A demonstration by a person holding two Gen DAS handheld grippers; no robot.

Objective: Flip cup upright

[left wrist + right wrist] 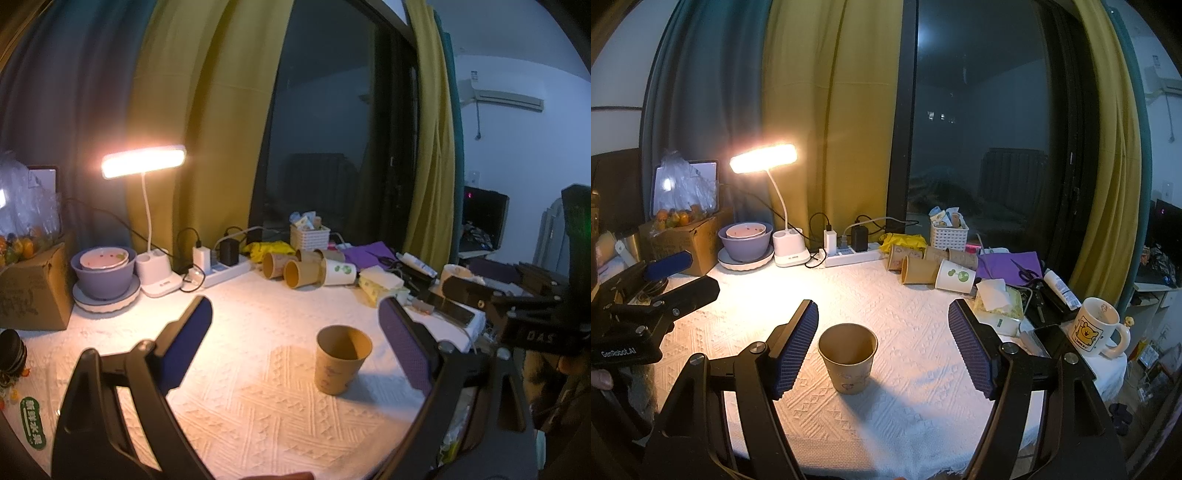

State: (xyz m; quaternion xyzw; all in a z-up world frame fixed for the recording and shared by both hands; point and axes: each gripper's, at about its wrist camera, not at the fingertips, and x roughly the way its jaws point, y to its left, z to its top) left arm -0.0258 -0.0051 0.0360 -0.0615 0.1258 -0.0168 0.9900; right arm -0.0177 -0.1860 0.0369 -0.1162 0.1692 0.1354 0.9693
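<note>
A brown paper cup stands upright, mouth up, on the white patterned tablecloth. It also shows in the right wrist view. My left gripper is open and empty, with the cup between its fingers, nearer the right one. My right gripper is open and empty; the cup stands just inside its left finger, apart from it. The right gripper's body shows at the right of the left wrist view, and the left gripper's at the left of the right wrist view.
Several paper cups lie on their sides at the back. A lit desk lamp, power strip, stacked bowls and a cardboard box stand behind. A tissue pack, mug and phone are at right.
</note>
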